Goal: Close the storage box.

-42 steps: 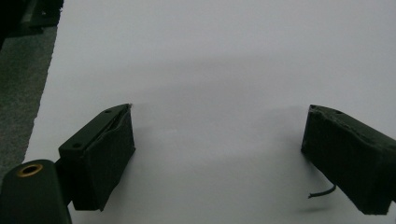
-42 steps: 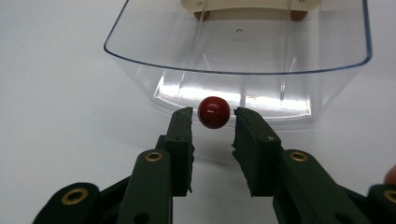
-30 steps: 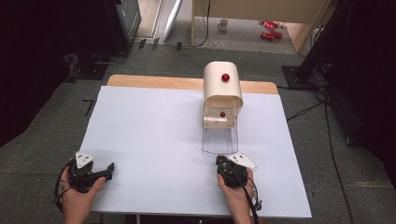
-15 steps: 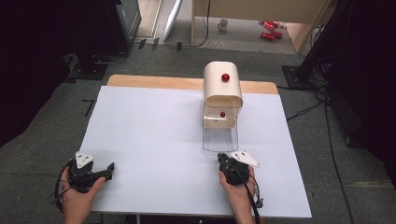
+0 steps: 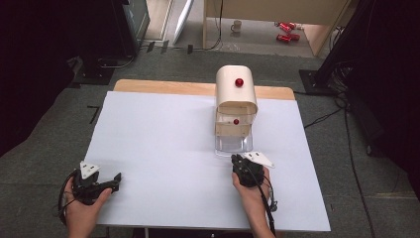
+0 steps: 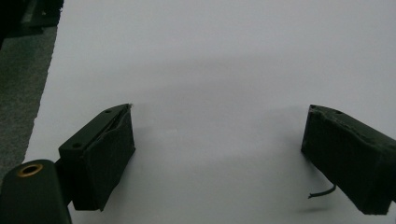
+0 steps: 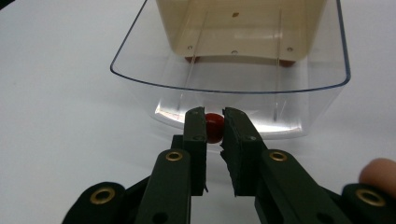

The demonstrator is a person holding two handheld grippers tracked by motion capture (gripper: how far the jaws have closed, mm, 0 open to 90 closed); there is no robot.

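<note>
White paper covered the surface (image 5: 163, 148); the right gripper (image 7: 215, 122) pinched the clear drawer's (image 7: 233, 88) small red knob (image 7: 213, 127), best pulled straight back. The left gripper (image 6: 215, 154) rested spread.

Both grippers, left gripper (image 5: 118, 177) and right gripper (image 5: 236, 160), are black, each topped by a grey three-cornered plate with small holes, trailing a thin black cable, with brass-ringed pivot holes along the linkage and flat dark-padded jaws.
</note>
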